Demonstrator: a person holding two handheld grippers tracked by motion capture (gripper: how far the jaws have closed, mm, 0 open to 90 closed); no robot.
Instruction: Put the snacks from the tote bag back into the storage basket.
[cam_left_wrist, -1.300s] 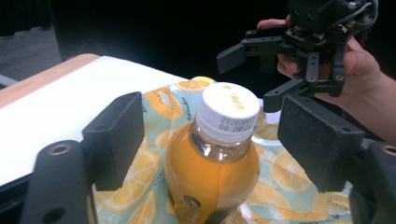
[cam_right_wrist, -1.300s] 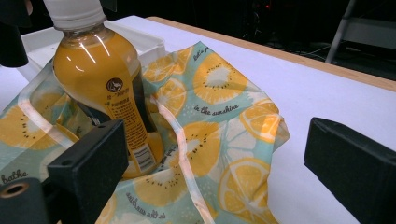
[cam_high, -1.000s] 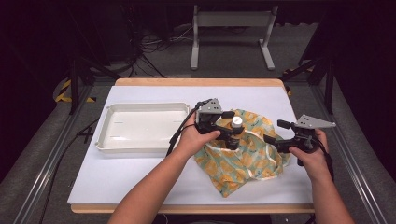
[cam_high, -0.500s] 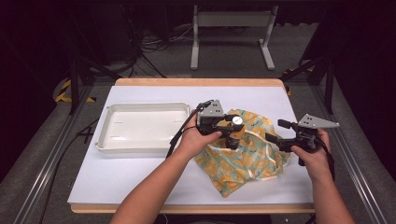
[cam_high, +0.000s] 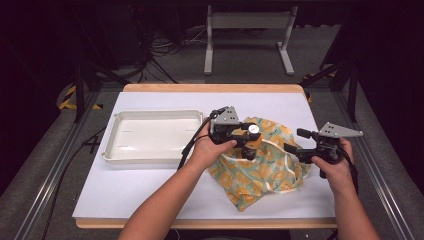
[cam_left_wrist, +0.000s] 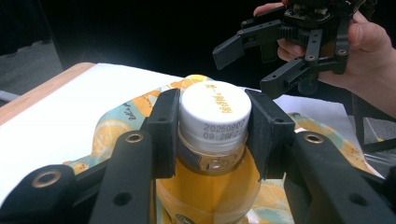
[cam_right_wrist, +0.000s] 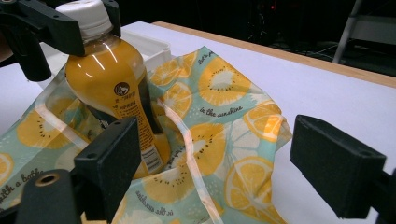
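A bottle of orange juice (cam_high: 249, 146) with a white cap (cam_left_wrist: 215, 109) stands upright on a lemon-print cloth bag (cam_high: 260, 172) at the table's right middle. My left gripper (cam_high: 251, 135) has just been closing and is now shut on the bottle's cap and neck, one pad on each side (cam_left_wrist: 212, 121). In the right gripper view the bottle (cam_right_wrist: 114, 88) rises from the bag's folds (cam_right_wrist: 215, 135). My right gripper (cam_high: 295, 141) hovers just right of the bottle, over the bag. Its jaws have just closed slightly but stand wide open, gripping nothing (cam_right_wrist: 224, 158).
A white tray (cam_high: 115, 150) lies left of the bag, close to the left hand. The white table sheet (cam_high: 150, 185) reaches the wooden front edge. A metal stand (cam_high: 247, 20) is on the floor behind the table.
The left gripper's jaws have drawn in around the bottle's cap. Both hands stay where they were.
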